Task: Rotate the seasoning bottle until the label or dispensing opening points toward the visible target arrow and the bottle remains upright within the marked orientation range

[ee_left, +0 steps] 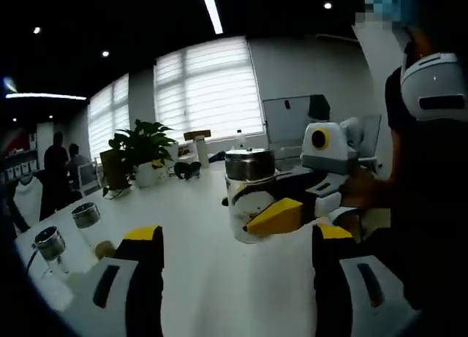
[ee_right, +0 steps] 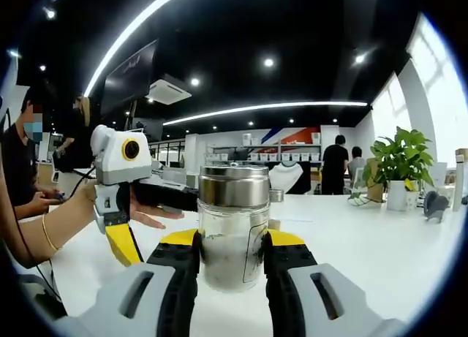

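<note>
Seasoning bottle [ee_right: 234, 224], a clear glass jar with a steel cap, stands upright on the white counter [ee_right: 380, 249] between the two yellow-tipped jaws of the right gripper [ee_right: 232, 248]. The jaws press against its lower sides, so the gripper is pinching the bottle, most likely to turn it on its base without tipping it. A pale label shows on the glass, but I cannot tell which way it or the opening faces, and no target arrow can be made out.

In the left gripper view the same bottle [ee_left: 248, 198] sits further out on the counter, well ahead of the left gripper [ee_left: 234, 238], whose jaws are spread wide with nothing between them. It hangs low over the counter, pointed at the bottle, probably waiting while the other gripper does the turning. From that side the right gripper [ee_left: 289, 213] reaches in from the right, roughly level, yellow tip against the glass, with a person's hand behind it.

In the right gripper view the left gripper [ee_right: 121, 242] appears at the left, tilted downward, held by a hand with a bracelet at the wrist.

Two smaller capped jars [ee_left: 69, 231] stand at the near left of the counter, and a potted plant [ee_left: 142, 150] sits further back
</note>
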`<action>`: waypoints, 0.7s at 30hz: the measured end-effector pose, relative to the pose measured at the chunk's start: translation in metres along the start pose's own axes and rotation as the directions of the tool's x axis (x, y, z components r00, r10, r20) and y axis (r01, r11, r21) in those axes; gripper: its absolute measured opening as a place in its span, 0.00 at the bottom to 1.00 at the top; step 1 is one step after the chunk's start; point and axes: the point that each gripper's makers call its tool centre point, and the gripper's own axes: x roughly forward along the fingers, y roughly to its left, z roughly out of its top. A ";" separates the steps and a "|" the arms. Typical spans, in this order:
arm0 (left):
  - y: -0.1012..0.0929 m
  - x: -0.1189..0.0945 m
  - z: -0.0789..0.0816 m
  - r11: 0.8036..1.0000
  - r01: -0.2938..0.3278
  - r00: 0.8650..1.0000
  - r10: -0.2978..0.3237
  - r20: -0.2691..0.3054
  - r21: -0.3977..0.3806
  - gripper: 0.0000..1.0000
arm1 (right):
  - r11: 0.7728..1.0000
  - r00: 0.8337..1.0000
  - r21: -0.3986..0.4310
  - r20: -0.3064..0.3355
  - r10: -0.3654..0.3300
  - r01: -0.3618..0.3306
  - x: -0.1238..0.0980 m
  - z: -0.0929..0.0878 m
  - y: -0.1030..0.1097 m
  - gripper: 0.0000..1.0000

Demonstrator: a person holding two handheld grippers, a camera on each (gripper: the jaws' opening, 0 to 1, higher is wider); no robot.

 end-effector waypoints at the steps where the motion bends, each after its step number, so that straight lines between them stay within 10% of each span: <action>1: -0.002 0.001 0.000 1.000 -0.008 1.000 0.008 0.011 -0.014 0.87 | 1.000 1.000 0.000 0.002 0.002 -0.002 0.000 0.000 0.000 0.32; 7: -0.005 0.000 0.004 0.996 -0.063 0.995 0.068 0.074 -0.067 0.81 | 1.000 1.000 -0.002 -0.005 0.023 -0.023 0.003 0.000 0.005 0.32; 21: 0.011 -0.001 -0.011 0.953 -0.300 0.954 0.300 -0.018 -0.046 0.81 | 1.000 0.999 0.009 -0.039 0.019 -0.019 0.011 -0.006 0.014 0.32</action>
